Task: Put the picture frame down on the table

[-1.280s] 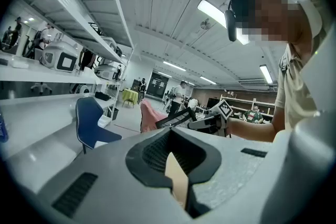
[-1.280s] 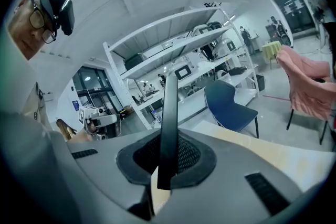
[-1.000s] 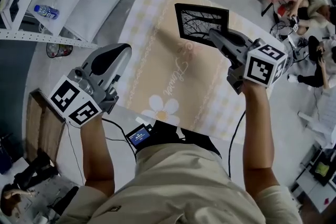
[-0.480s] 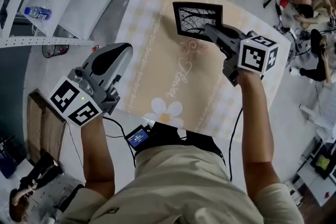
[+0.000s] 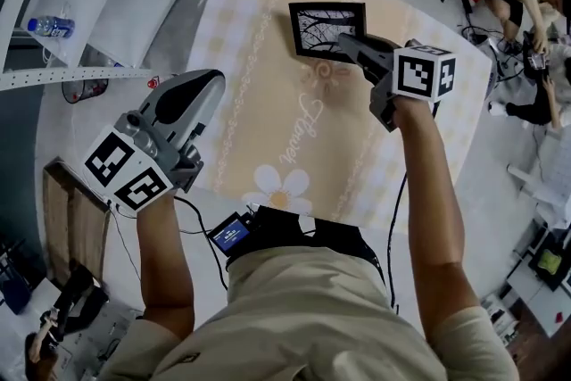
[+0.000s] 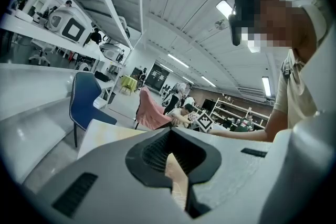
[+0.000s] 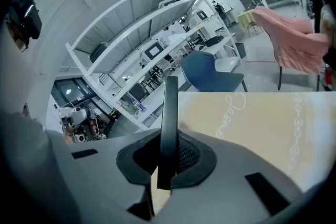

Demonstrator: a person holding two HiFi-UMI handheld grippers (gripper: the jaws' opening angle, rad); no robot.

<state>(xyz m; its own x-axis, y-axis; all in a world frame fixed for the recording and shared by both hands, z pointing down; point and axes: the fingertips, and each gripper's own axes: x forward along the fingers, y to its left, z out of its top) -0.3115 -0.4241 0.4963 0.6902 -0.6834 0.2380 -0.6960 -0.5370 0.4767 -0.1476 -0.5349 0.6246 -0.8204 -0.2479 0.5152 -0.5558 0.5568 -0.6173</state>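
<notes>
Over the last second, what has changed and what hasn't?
The right gripper, still shut on the picture frame, has reached forward and tilted down toward the table. The left gripper stayed put at the table's left edge, fingers shut and empty.

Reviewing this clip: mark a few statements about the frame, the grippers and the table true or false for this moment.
1. The right gripper grips the picture frame. True.
2. The left gripper holds a bottle. False: nothing is between its jaws.
3. The table has a plain white top. False: it is beige with a flower print.
4. A blue chair stands beyond the table. True.
</notes>
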